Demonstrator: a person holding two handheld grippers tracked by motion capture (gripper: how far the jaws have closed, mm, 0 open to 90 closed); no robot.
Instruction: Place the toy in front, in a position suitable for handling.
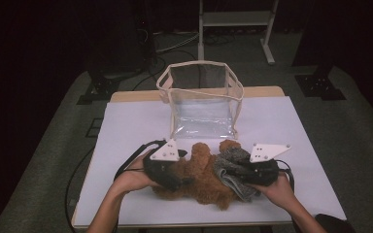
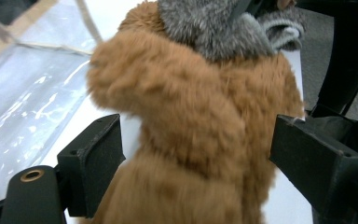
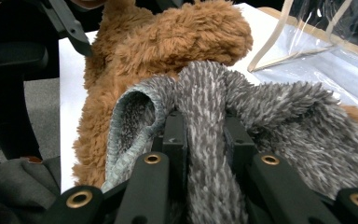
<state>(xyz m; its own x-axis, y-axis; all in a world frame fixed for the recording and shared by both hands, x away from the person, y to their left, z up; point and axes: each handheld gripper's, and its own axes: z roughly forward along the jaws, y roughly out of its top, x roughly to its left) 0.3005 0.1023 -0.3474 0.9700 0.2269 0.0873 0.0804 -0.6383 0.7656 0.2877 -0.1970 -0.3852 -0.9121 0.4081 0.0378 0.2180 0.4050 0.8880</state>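
The right gripper (image 3: 204,135) is clamped narrow on a fold of the grey knitted garment (image 3: 279,121), which bunches up directly ahead of its jaws and drapes over the brown plush toy (image 3: 168,51) just beyond. The left gripper (image 2: 196,154) stands wide, with the toy's furry body between its jaws and a gap at each pad. The toy lies on the white worktop (image 1: 136,126) between the two grippers. Farther ahead of both stands a clear plastic bag (image 1: 201,99) with beige trim. No brand, label or writing can be read.
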